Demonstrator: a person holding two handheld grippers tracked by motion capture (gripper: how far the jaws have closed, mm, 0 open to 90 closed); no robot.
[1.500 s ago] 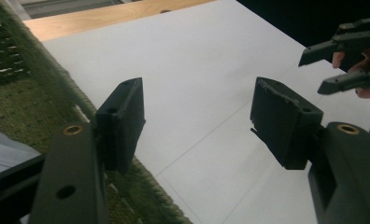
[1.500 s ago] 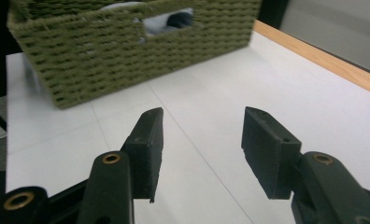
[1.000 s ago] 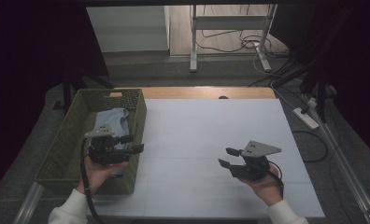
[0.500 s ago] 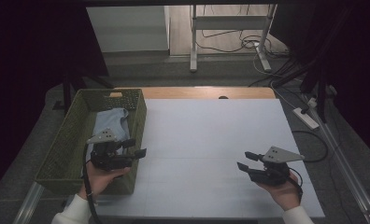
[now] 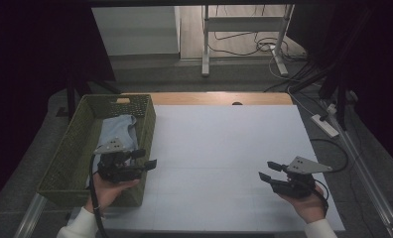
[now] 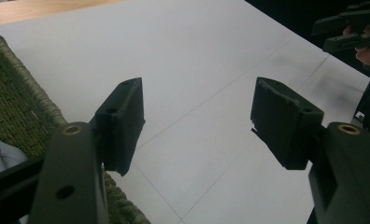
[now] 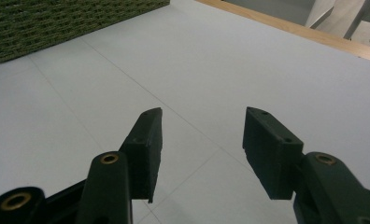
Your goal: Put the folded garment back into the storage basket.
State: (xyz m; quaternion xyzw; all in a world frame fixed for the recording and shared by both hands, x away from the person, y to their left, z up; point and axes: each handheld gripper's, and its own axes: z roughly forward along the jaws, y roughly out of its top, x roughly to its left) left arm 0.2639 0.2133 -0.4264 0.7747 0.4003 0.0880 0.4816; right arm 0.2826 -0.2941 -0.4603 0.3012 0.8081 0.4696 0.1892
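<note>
right tool [image 5: 270,170] has slid rightward, gaping empty; left tool [image 5: 146,158], also empty, gapes beside the upright basket [image 5: 65,163].

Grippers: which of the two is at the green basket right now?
The left gripper, over the basket's right wall beside the blue cloth. The right gripper is far across the table.

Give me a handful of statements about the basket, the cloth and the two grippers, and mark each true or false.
1. The blue cloth lies inside the green basket. True.
2. The left gripper grips the cloth. False: its jaws stand open with nothing between them.
3. The right gripper is over the white table top, well apart from the basket. True.
4. The right gripper holds a cup. False: its jaws are open and hold nothing.
5. The basket sits at the table's right side. False: it sits at the left.
</note>
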